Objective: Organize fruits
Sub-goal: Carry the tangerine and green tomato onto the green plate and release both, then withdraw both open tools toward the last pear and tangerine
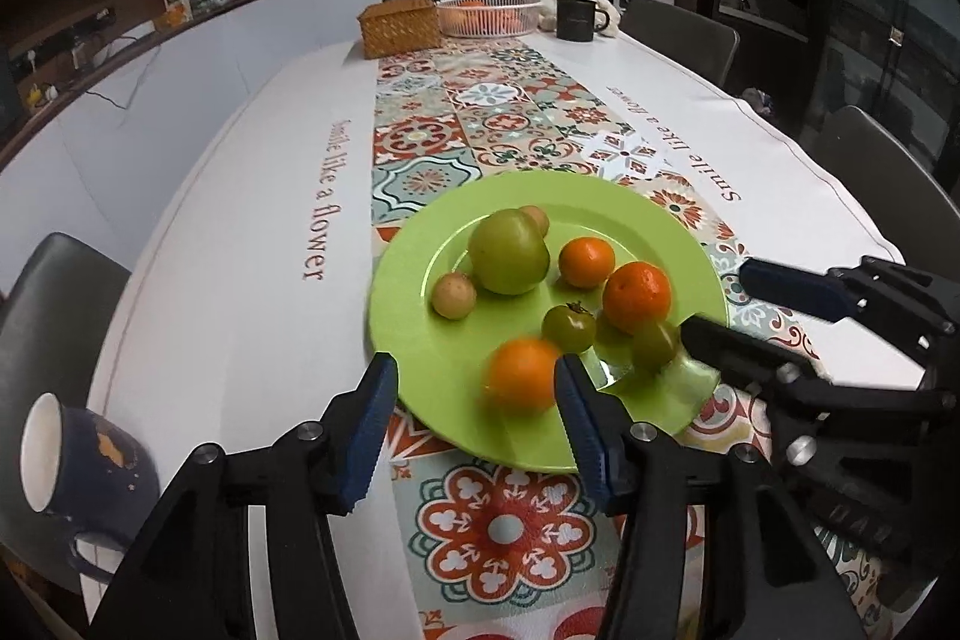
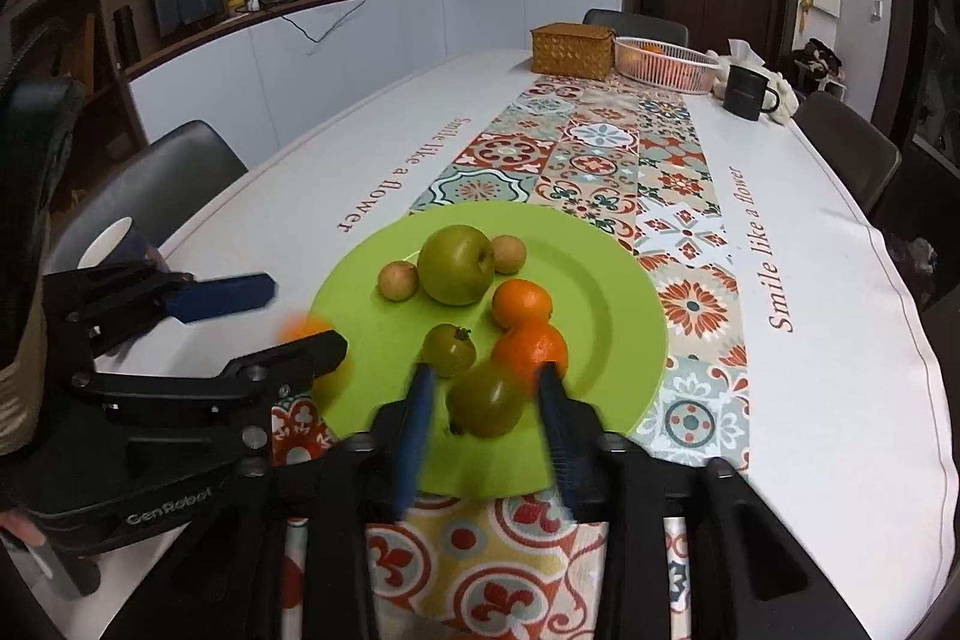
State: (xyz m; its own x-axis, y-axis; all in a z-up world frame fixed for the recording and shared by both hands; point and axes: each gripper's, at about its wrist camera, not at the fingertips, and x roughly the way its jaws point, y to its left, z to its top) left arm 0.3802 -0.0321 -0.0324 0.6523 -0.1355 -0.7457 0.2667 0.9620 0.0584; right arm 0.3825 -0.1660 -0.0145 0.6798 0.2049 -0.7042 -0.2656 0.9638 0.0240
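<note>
On the left edge of the table (image 1: 198, 244), only the left wrist view showed a dark blue chipped mug (image 1: 84, 466) lying tipped toward the camera. In that view the left hand-held gripper (image 1: 477, 394) stood with its fingers apart around a blurred orange tangerine (image 1: 521, 373) at the near rim of the round lime-green plastic plate (image 1: 414, 340); the right view caught that fruit only as an orange smear behind the gripper's finger. The right hand-held gripper (image 2: 487, 403) was likewise spread wide, a small green tomato (image 2: 485, 400) between its fingers, apart from both. The plate also held a large green apple (image 2: 455, 263), two small tan round fruits, another green tomato (image 2: 449, 349) and two more tangerines. Far back stood a woven wicker box (image 2: 571, 51), then a white wire basket (image 2: 666, 64) holding orange fruit, then a black mug (image 2: 747, 91).
</note>
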